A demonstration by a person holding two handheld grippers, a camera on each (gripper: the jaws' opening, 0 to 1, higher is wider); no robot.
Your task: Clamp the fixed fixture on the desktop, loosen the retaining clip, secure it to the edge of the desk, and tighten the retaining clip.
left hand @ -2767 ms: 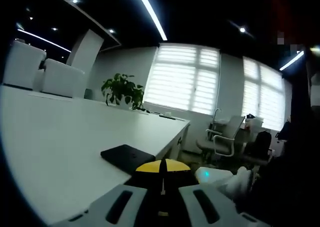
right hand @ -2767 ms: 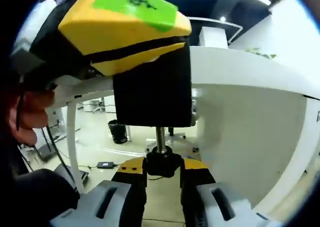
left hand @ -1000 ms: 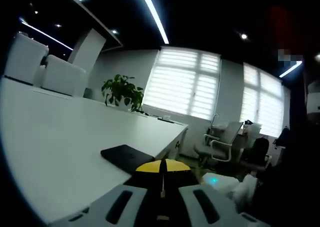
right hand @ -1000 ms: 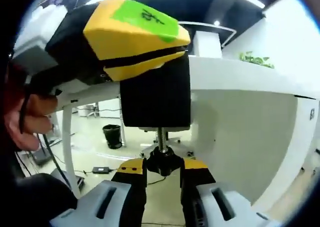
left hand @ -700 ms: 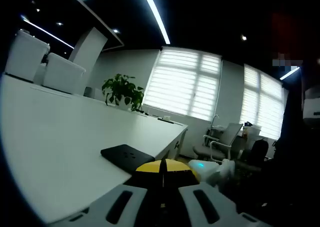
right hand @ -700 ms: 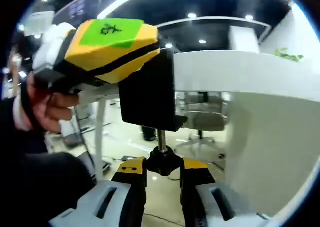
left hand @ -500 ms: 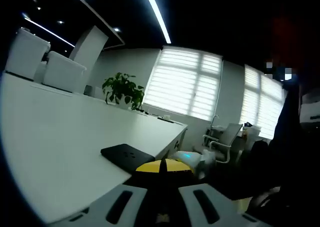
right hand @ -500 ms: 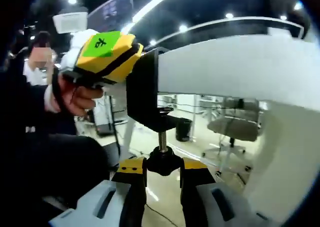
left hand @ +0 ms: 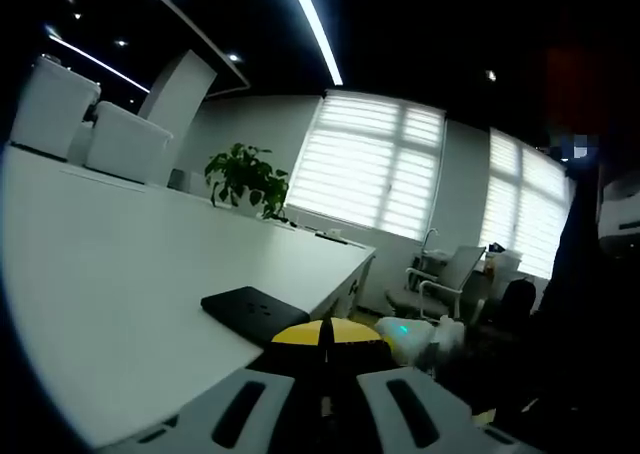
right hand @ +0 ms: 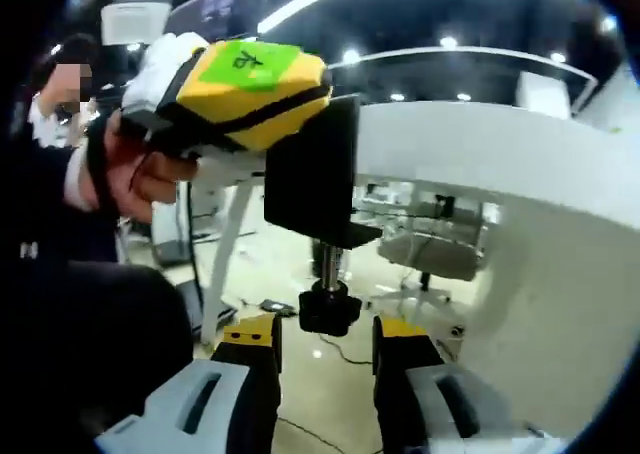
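The black C-shaped fixture sits over the edge of the white desk. Its threaded screw hangs down to a black knob. My left gripper, yellow with a green label and held by a hand, is shut on the fixture's upper part. In the left gripper view, the left gripper shows its yellow tips closed, and the fixture's flat black top lies on the desk. My right gripper stands open just below the knob, with its jaws apart on either side.
A potted plant and white chairs stand at the desk's far side. An office chair is beyond the desk end. Below the edge sits a white device with a teal light. A desk leg and floor cables lie underneath.
My right gripper's jaws have spread and let go of the knob they were shut on. The right gripper view has swung around the fixture. The left gripper has stayed shut.
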